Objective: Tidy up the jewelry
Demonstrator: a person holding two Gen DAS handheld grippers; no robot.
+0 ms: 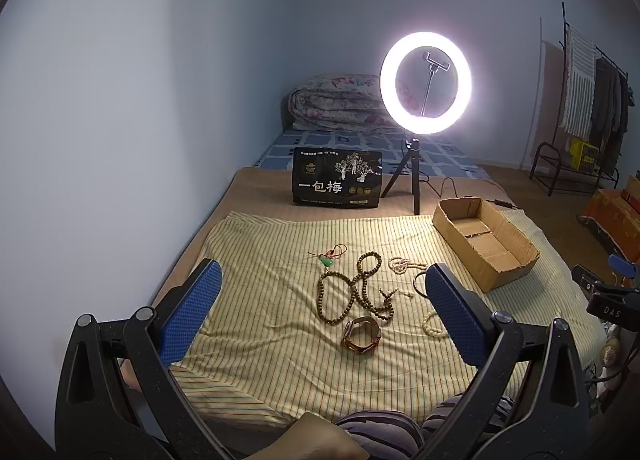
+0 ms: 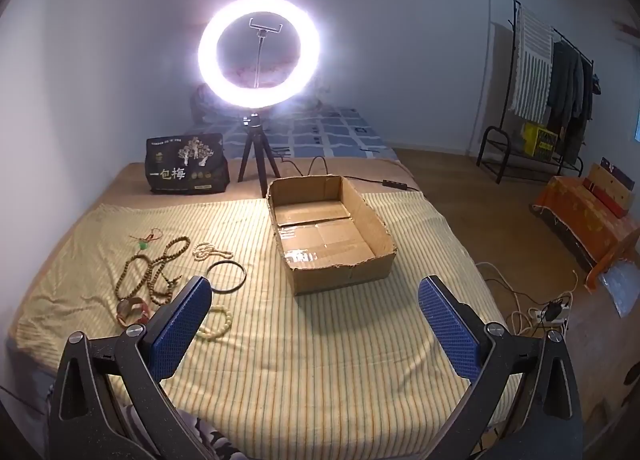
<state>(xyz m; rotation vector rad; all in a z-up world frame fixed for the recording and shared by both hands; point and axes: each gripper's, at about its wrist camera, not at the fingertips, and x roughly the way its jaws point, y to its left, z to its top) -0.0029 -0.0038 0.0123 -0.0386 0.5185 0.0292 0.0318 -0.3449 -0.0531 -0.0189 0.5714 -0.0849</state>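
Observation:
Jewelry lies on a yellow striped cloth (image 1: pixel 280 340): a long brown bead necklace (image 1: pixel 352 292), a brown watch (image 1: pixel 362 336), a green pendant on red cord (image 1: pixel 326 260), a white bead string (image 1: pixel 400 264), a black bangle (image 2: pixel 226 277) and a pale bead bracelet (image 2: pixel 218 322). An open cardboard box (image 1: pixel 516 260) stands at the right; it shows empty in the right wrist view (image 2: pixel 380 228). My left gripper (image 1: pixel 322 280) is open above the jewelry. My right gripper (image 2: pixel 314 296) is open in front of the box. Both hold nothing.
A lit ring light on a tripod (image 1: pixel 426 82) and a black snack bag (image 1: pixel 337 178) stand behind the cloth. A folded quilt (image 1: pixel 336 102) lies at the bed's far end. A clothes rack (image 2: pixel 548 72) and floor cables (image 2: pixel 532 308) are at the right.

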